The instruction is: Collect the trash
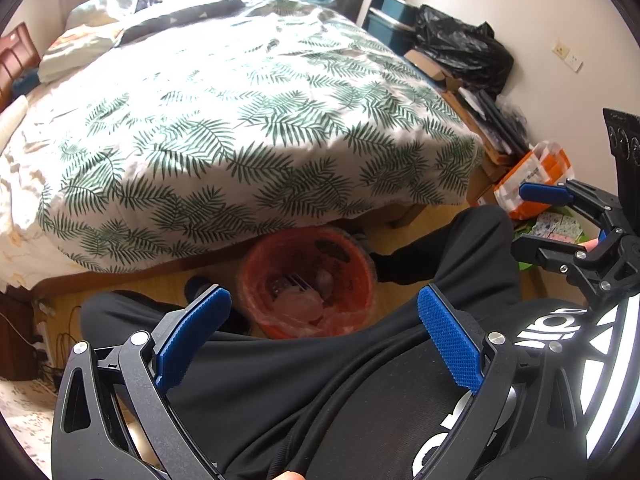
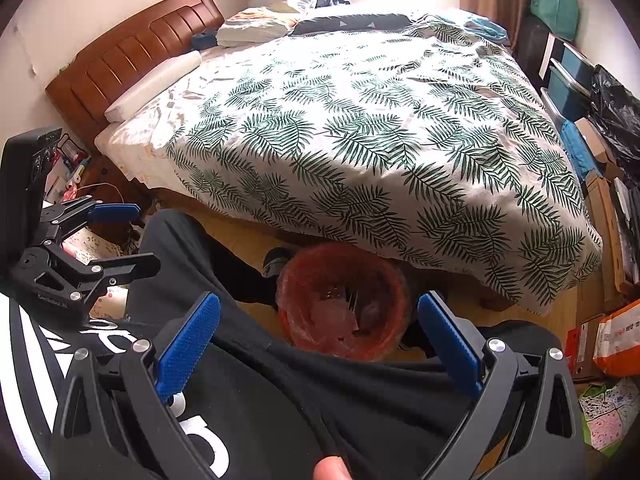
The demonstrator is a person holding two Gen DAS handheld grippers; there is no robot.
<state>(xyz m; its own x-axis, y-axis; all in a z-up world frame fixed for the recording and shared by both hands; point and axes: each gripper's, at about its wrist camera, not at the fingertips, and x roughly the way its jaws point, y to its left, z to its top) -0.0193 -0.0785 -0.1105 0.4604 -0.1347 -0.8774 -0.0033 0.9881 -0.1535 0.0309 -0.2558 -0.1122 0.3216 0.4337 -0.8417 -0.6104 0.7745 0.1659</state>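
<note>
Bed (image 1: 248,120) fills most of both views, covered by a white quilt with green fern print (image 2: 380,140), its near edge hanging over the wooden floor (image 1: 404,240). Brown wooden headboard (image 2: 132,56) at the far left in the right wrist view, pillows stacked beside it. Along the wall on your right: a black plastic bag (image 1: 464,48), cardboard boxes, an orange and white bag (image 1: 532,180). Your legs in black trousers (image 1: 452,252) stretch out below the bed edge, one on each side of the bin. The task's thing, a red trash bin (image 1: 308,280) lined with clear film, stands on the floor just at the foot of the quilt's overhang, between your knees; pale crumpled wrappers lie inside it (image 2: 340,312). Left gripper (image 1: 320,340): blue pads spread wide, nothing between them, held low over your lap with the bin ahead of the fingertips. Right gripper (image 2: 324,344): jaws likewise wide apart and empty, bin framed between the pads. Each gripper shows at the edge of the other's view, jaws apart there too.
</note>
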